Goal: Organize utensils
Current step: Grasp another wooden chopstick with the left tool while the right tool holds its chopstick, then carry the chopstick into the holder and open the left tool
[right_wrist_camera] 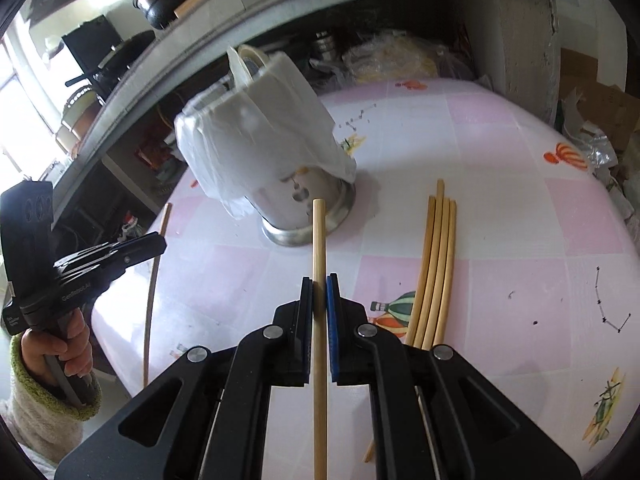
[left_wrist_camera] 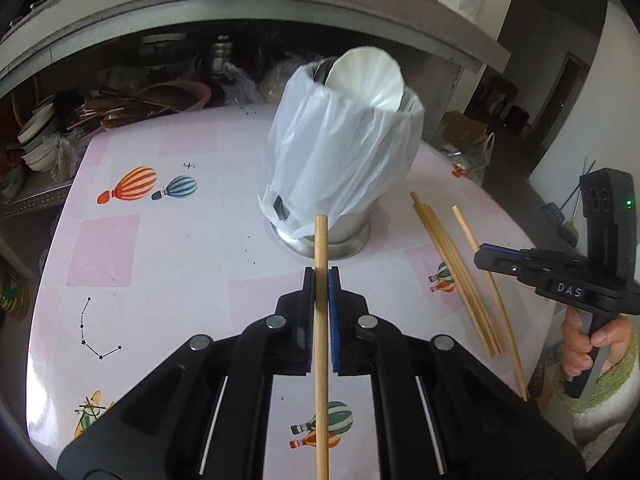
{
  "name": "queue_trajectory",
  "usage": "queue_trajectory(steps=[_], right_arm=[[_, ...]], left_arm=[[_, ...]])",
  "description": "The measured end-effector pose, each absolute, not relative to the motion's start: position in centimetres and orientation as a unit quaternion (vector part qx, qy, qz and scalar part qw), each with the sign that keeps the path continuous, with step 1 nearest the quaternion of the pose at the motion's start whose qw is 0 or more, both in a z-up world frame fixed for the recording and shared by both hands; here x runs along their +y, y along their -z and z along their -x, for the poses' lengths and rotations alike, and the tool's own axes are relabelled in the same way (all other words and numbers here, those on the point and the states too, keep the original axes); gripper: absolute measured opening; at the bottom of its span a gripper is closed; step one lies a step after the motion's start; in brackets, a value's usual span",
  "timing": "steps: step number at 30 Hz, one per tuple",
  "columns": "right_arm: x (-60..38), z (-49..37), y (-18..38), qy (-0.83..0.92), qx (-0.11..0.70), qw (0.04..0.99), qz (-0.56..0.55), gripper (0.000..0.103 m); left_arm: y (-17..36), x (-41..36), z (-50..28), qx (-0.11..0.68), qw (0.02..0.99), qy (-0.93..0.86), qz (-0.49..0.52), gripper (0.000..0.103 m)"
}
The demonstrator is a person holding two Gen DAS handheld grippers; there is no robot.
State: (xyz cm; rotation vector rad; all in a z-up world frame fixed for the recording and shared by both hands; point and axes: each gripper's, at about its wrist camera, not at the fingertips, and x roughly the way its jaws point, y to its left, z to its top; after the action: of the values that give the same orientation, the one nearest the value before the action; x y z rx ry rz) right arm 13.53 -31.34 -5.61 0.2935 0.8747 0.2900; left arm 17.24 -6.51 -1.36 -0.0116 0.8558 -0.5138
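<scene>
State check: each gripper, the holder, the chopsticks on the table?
left gripper: shut on a chopstick
right gripper: shut on a chopstick
utensil holder: upright, bag-lined, white spoon inside
loose chopsticks: lying flat on the table

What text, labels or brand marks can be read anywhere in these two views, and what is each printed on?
"DAS": white letters on the black body of the right gripper, seen from the left wrist.
"GenRobot.AI": small pale lettering on the side of the left gripper, seen from the right wrist, slightly blurred.
Tablecloth: pictures only, no words.
</scene>
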Motion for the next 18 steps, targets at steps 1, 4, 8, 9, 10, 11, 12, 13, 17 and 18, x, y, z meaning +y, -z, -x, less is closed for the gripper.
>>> queue_trajectory(steps=[1, 4, 8, 9, 10, 11, 12, 13, 17, 18], right_arm=[[-31.5, -13.3, 5.1, -0.141, 0.414, 0.888, -0.141, 0.007], [-31.5, -12.4, 3.7, -0.143, 0.399, 0.895, -0.14, 0.007], [-31.6, -11.6, 2.5, -0.15, 0.383, 0.9, -0.144, 0.007], [-31.6, -11.5, 2.2, -0.152, 0.38, 0.901, -0.146, 0.007], [-31.6, -11.3, 1.9, -0.154, 0.376, 0.902, -0.147, 0.007], [-31.6, -11.2, 1.6, -0.155, 0.372, 0.903, -0.147, 0.007], [-31.6, -11.0, 1.3, -0.156, 0.368, 0.905, -0.146, 0.007], [-31.7, -11.0, 1.1, -0.157, 0.365, 0.906, -0.147, 0.007], [-31.8, -10.5, 0.1, -0.163, 0.353, 0.909, -0.151, 0.007], [-31.8, -10.4, -0.1, -0.164, 0.351, 0.909, -0.152, 0.007]], left_arm=[[0.6, -6.0, -16.6, 0.398, 0.882, 0.252, 0.013, 0.006], [-1.3, -4.8, -15.1, 0.369, 0.89, 0.267, 0.029, 0.006], [-2.9, -3.4, -13.1, 0.336, 0.897, 0.282, 0.047, 0.006], [-3.2, -3.1, -12.5, 0.329, 0.899, 0.285, 0.052, 0.006], [-3.4, -2.8, -12.2, 0.321, 0.9, 0.289, 0.055, 0.006], [-3.6, -2.5, -11.7, 0.312, 0.902, 0.293, 0.059, 0.006], [-3.8, -2.3, -11.3, 0.305, 0.903, 0.296, 0.061, 0.006], [-4.0, -2.0, -10.8, 0.294, 0.905, 0.301, 0.064, 0.006], [-4.8, -1.2, -9.2, 0.256, 0.91, 0.319, 0.072, 0.006], [-5.1, -1.2, -8.8, 0.246, 0.911, 0.323, 0.071, 0.006]])
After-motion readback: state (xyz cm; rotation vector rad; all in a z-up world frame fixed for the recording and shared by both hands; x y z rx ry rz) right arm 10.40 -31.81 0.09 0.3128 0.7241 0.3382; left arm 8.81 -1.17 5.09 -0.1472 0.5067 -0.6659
